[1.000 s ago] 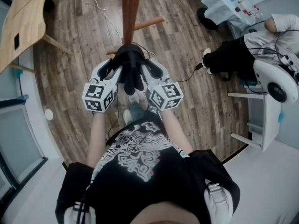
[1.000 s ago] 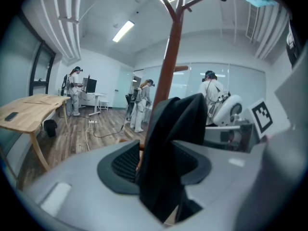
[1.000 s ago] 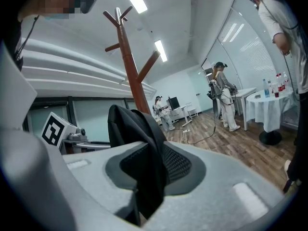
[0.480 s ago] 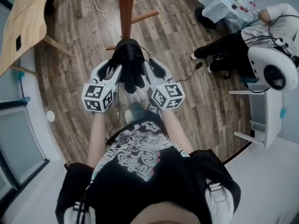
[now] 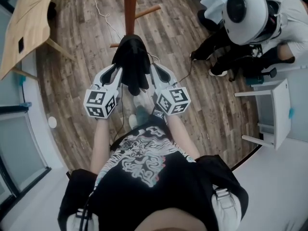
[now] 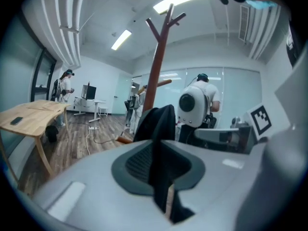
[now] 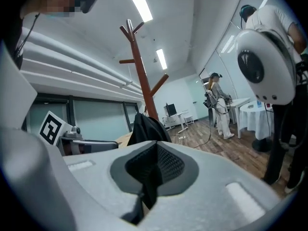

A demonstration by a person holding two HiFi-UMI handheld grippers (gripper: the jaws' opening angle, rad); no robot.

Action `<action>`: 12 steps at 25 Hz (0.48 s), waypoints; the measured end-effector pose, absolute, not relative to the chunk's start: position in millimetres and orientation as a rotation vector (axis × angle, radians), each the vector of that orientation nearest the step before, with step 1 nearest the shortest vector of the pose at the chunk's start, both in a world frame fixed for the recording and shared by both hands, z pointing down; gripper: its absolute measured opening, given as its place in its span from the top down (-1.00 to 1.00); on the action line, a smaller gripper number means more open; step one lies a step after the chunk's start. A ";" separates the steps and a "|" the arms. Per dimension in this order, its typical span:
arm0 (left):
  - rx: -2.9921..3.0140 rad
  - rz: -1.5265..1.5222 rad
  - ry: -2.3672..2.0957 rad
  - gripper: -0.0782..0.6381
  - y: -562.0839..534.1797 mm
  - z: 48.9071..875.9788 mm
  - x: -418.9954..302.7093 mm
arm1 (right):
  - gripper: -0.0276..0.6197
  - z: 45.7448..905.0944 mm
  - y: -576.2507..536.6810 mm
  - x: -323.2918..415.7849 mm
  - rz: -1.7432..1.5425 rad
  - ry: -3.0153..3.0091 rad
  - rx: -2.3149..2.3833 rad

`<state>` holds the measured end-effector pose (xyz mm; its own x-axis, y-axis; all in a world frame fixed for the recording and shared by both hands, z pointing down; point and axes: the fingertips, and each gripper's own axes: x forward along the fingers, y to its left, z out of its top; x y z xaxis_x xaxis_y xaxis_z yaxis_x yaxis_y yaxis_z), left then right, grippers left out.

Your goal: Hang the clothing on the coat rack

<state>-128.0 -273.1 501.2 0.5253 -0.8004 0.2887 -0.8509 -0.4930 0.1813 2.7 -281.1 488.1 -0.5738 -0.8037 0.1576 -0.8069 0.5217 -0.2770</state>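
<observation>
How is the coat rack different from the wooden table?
The coat rack is dark reddish brown; the table is pale. The rack is a tall upright pole with branching pegs; the table is a flat top on slanted legs. The table carries a small dark thing; the rack's top pegs are bare. Both look wooden.

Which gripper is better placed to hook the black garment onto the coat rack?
Right, probably: the right gripper pinches the black garment, and a peg juts out on its side of the coat rack. The left gripper has just been closing its jaws on the garment too.
</observation>
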 end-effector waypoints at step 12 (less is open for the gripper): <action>2.533 0.206 -1.376 0.81 -194.1 481.1 -153.6 | 0.92 474.3 -209.5 -23.9 0.387 -2.721 1.442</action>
